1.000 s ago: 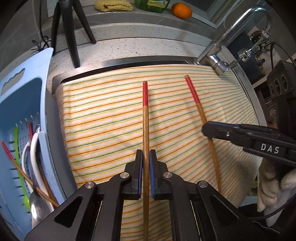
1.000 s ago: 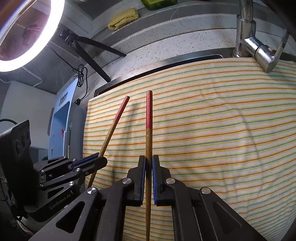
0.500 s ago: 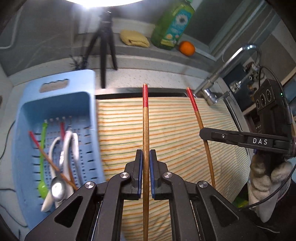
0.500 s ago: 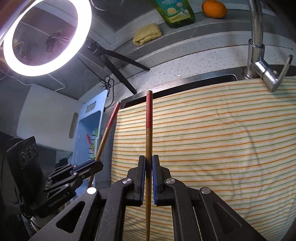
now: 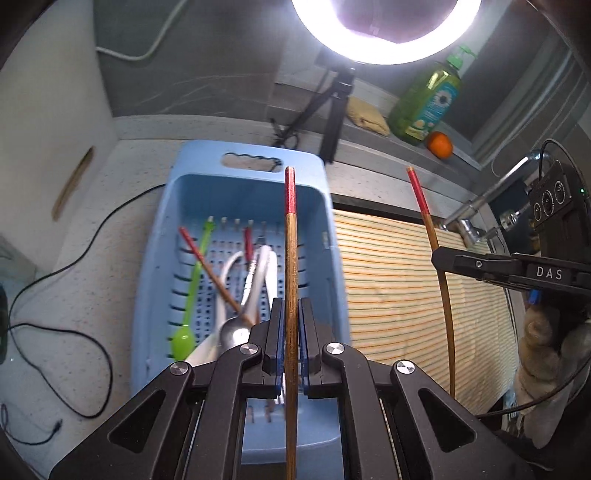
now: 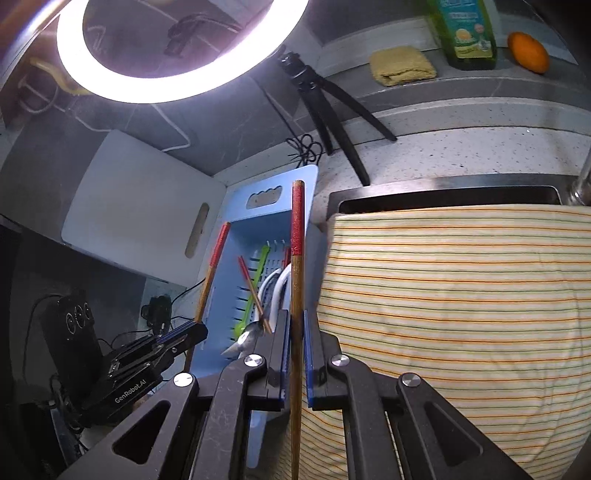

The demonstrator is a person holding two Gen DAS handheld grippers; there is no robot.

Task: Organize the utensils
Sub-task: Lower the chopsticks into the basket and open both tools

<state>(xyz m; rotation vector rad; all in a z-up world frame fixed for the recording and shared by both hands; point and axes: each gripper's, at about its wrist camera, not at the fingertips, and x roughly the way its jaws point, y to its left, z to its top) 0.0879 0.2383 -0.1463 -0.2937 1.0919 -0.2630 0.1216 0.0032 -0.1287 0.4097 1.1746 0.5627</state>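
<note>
My left gripper [image 5: 291, 306] is shut on a red-tipped wooden chopstick [image 5: 291, 258] that stands above the blue slotted basket [image 5: 192, 192]. In the basket lie a green spoon [image 5: 190, 291], white spoons [image 5: 266, 266], a metal spoon [image 5: 234, 332] and another red-tipped chopstick [image 5: 210, 266]. My right gripper [image 6: 296, 321] is shut on a second red-tipped chopstick [image 6: 297, 258], which reaches over the basket [image 6: 303, 184] at its right rim. Off to the left in the right wrist view is the left gripper [image 6: 195, 330] with its chopstick [image 6: 212, 266]; at the right of the left wrist view, the right gripper [image 5: 437, 254] with its chopstick [image 5: 439, 273].
A striped cloth [image 5: 406, 288] covers the sink right of the basket, with the faucet [image 5: 476, 206] behind. A ring light [image 5: 384, 33] on a tripod [image 5: 332, 110], a green soap bottle [image 5: 428, 103], an orange [image 5: 440, 144] and a yellow sponge [image 5: 367, 116] stand along the back ledge. Cables [image 5: 74, 332] cross the counter left.
Both grippers have lifted off the striped cloth and swung left with their chopsticks; the blue basket now lies under the left chopstick and just left of the right one.
</note>
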